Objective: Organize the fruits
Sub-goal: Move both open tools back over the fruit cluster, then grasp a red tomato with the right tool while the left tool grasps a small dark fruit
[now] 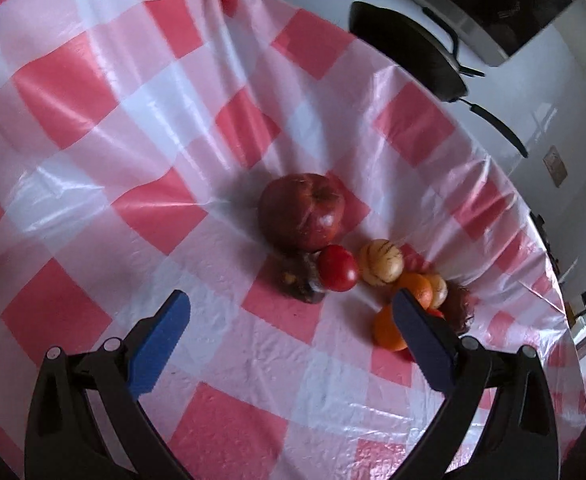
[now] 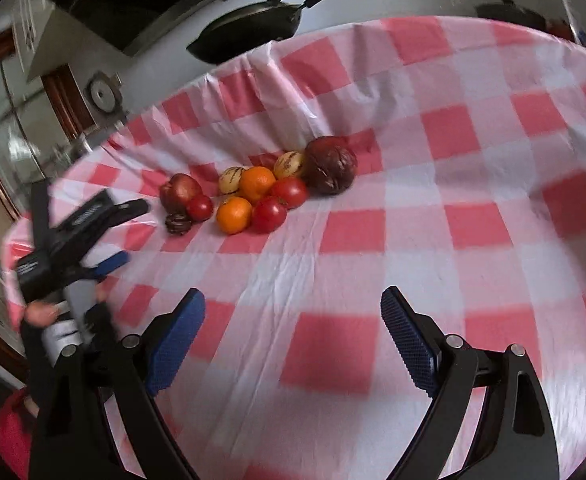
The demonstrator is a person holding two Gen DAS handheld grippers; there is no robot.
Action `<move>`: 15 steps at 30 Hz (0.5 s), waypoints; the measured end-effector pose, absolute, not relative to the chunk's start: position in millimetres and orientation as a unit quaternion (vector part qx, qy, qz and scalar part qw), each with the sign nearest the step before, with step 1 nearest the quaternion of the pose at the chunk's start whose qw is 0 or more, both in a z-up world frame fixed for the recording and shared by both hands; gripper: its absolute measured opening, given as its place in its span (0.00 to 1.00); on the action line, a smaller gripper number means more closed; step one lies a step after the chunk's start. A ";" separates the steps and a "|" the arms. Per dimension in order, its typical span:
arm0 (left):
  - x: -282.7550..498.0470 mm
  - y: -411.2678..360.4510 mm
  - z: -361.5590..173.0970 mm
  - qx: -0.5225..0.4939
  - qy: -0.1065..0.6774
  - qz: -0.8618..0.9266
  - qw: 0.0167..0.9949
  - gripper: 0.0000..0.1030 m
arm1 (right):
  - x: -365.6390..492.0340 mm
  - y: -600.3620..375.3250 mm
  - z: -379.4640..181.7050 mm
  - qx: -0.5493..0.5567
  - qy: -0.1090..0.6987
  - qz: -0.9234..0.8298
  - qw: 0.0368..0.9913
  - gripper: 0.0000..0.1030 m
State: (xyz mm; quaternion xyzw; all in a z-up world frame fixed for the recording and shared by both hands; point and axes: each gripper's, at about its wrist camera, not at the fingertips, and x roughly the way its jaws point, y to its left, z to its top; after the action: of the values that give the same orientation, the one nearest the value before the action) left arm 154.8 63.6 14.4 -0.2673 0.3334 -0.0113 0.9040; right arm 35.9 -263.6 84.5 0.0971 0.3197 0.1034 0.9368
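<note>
A pile of fruit lies on a red-and-white checked tablecloth [image 2: 373, 240]. In the left wrist view my left gripper [image 1: 291, 304] is open and empty, just short of a big red apple [image 1: 303, 210], a small tomato [image 1: 337, 268], a dark wrinkled fruit [image 1: 299, 282], a striped yellow melon [image 1: 381, 261] and oranges [image 1: 389, 328]. In the right wrist view my right gripper [image 2: 293, 300] is open and empty, well back from the pile: oranges [image 2: 233, 215], tomatoes [image 2: 269, 213], striped melons [image 2: 289, 165], a large dark red fruit [image 2: 330, 165], an apple [image 2: 180, 191]. The left gripper [image 2: 129, 232] shows there at left.
A black frying pan [image 1: 409, 50] stands on the white counter past the cloth's far edge; it also shows in the right wrist view [image 2: 249, 26]. The cloth is wrinkled and bunched near the fruit. The table edge falls away at left in the right wrist view.
</note>
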 end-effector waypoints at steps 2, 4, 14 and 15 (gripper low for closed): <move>153.5 65.4 13.2 -0.268 0.337 -0.015 0.903 0.98 | 63.3 -250.3 80.6 0.072 0.345 0.086 0.932 0.84; 152.0 62.6 14.9 -0.255 0.336 -0.010 0.906 0.98 | 85.1 -235.7 77.1 0.062 0.363 0.082 0.926 0.82; 148.4 69.2 14.1 -0.257 0.333 0.032 0.907 0.98 | 149.2 -194.4 67.0 0.034 0.406 0.053 0.912 0.62; 147.7 70.3 13.8 -0.260 0.332 0.035 0.906 0.98 | 152.2 -193.9 66.8 0.035 0.406 0.051 0.912 0.61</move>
State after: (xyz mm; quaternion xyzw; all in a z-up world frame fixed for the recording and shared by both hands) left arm 147.7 70.3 13.8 -0.2595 0.3318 0.0353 0.9063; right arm 152.2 -193.9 66.8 0.0349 0.4060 0.0511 0.9118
